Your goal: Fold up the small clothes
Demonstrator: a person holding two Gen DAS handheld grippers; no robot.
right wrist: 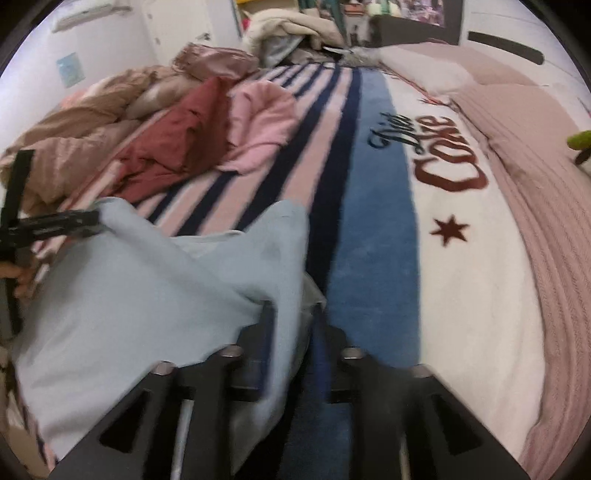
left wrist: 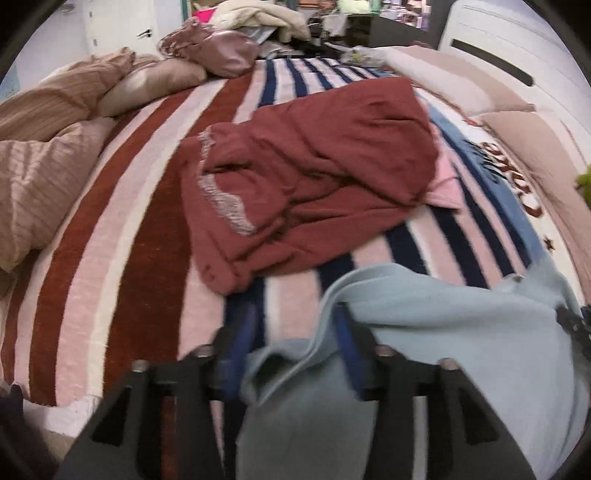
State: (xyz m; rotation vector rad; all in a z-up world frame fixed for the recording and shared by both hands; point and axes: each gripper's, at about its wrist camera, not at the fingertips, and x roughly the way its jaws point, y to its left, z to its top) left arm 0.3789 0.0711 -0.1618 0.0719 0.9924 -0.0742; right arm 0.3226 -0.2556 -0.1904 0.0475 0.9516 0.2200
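A light blue garment (left wrist: 461,332) (right wrist: 147,288) lies rumpled on the striped blanket (left wrist: 129,221) at the near edge of the bed. My left gripper (left wrist: 293,332) stands open at its left edge, a loose fold between the wide-apart fingers and draped over the right finger (left wrist: 347,332). My right gripper (right wrist: 293,325) is open at the garment's right edge, cloth hanging slack between its fingers. In the right wrist view the left gripper (right wrist: 92,221) touches the garment's far left corner. A maroon garment (left wrist: 314,177) (right wrist: 177,147) lies crumpled farther back, partly on a pink garment (right wrist: 262,118).
A bunched beige duvet (left wrist: 44,147) fills the left side of the bed. Pillows (left wrist: 535,140) line the right side. A mauve satin bundle (left wrist: 218,48) and cream clothes (right wrist: 291,26) sit at the far end. A green object (right wrist: 580,138) shows at the right edge.
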